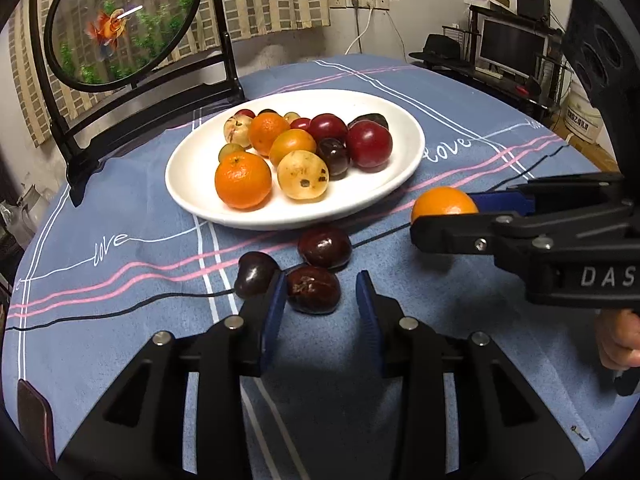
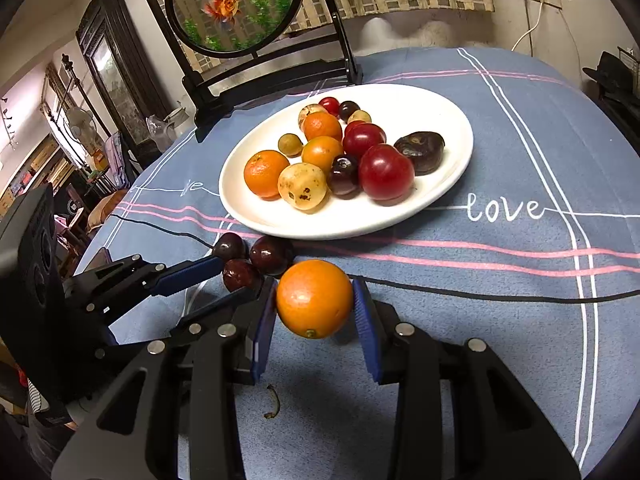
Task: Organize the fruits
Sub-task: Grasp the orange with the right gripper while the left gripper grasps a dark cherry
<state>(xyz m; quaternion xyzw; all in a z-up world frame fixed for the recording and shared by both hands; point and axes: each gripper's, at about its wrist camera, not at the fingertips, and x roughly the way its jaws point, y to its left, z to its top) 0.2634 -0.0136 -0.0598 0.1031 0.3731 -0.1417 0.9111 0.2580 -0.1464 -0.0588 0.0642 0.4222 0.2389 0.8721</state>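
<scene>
Orange fruit: smooth, round orange (image 2: 314, 298) pinched between my right gripper (image 2: 316, 312) blue pads, both pressing its sides, near the table's front, just short of the plate.
Dark fruits: three glossy maroon plums on the cloth, one wrinkly plum (image 1: 313, 290) sitting between my left gripper (image 1: 322, 300) pads. Left pad touches it, right pad shows a gap, so I'd call it narrowed but not clamped.
Plate: white oval glazed plate (image 1: 384, 184), piled with oranges, red plums and speckled yellow fruit; bare rim on the right.
Cloth: blue tablecloth (image 2: 520, 320) with pink and white stripes, lots of free space to the right.
Edges: black-framed fish screen (image 1: 120, 28) stands behind the plate.
</scene>
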